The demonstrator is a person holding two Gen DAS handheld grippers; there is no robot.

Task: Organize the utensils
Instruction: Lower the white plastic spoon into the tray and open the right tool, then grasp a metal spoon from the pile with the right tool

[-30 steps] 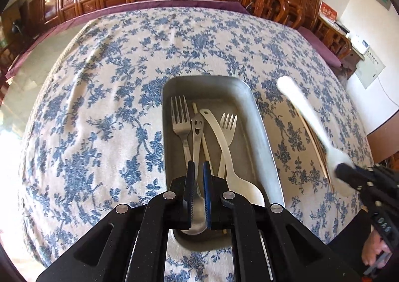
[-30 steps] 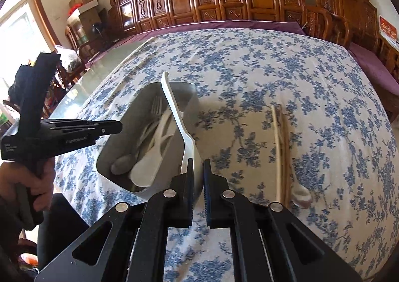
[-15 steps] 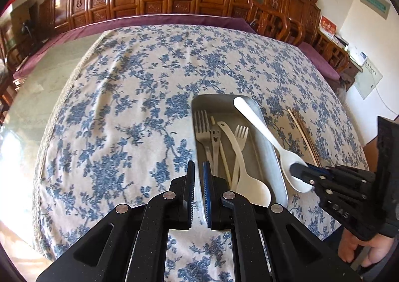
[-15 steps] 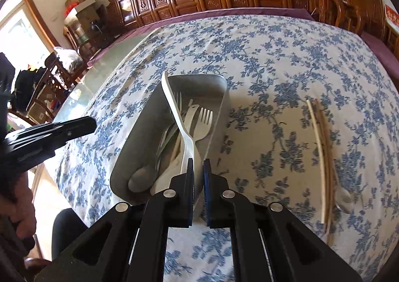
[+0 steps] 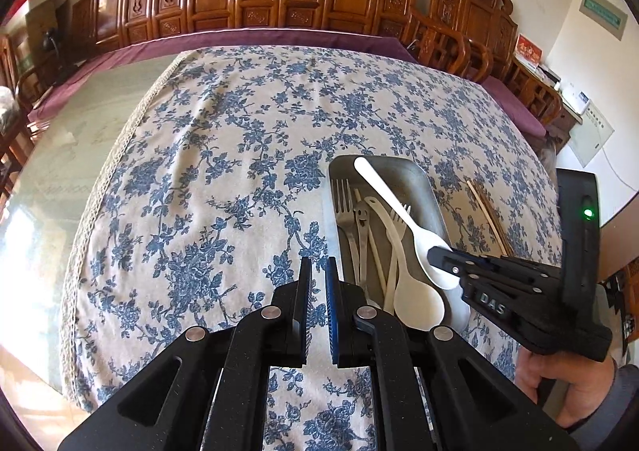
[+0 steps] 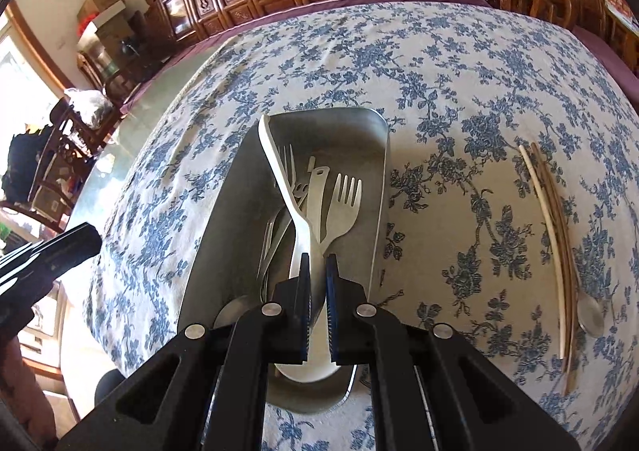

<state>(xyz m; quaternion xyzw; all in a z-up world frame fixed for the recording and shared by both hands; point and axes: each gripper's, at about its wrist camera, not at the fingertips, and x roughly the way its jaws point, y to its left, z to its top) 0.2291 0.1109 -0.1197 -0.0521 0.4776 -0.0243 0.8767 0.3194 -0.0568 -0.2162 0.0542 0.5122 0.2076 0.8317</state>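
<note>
My right gripper (image 6: 318,263) is clamped on the bowl end of a white plastic spoon (image 6: 279,171); its handle runs forward and upward from the pads, out over the metal tray (image 6: 375,187). In the left wrist view the same spoon (image 5: 399,207) slants across the tray (image 5: 433,197), handle tip over the far end, bowl pinched at the near right edge by that gripper (image 5: 439,255). I cannot tell whether the spoon touches the tray's contents or hangs just above them.

My left gripper (image 5: 318,271) holds nothing: its jaws stand nearly together with only a thin slit between the pads, over bare tablecloth (image 5: 219,171) just left of the tray.

Tray contents, single compartment: a metal fork (image 5: 344,207) along the left side, a metal utensil with a smiling face cut into its handle (image 5: 361,215) next to it, a second white spoon (image 5: 417,303) with its bowl at the near end, and a pale fork (image 6: 345,203) tines toward the far end. A thin pale stick lies among them. The pieces overlap.

Outside the tray, to its right and well apart from it: chopsticks (image 6: 553,235) lying side by side on the cloth, and a metal spoon (image 6: 591,315) beside their near ends.
</note>
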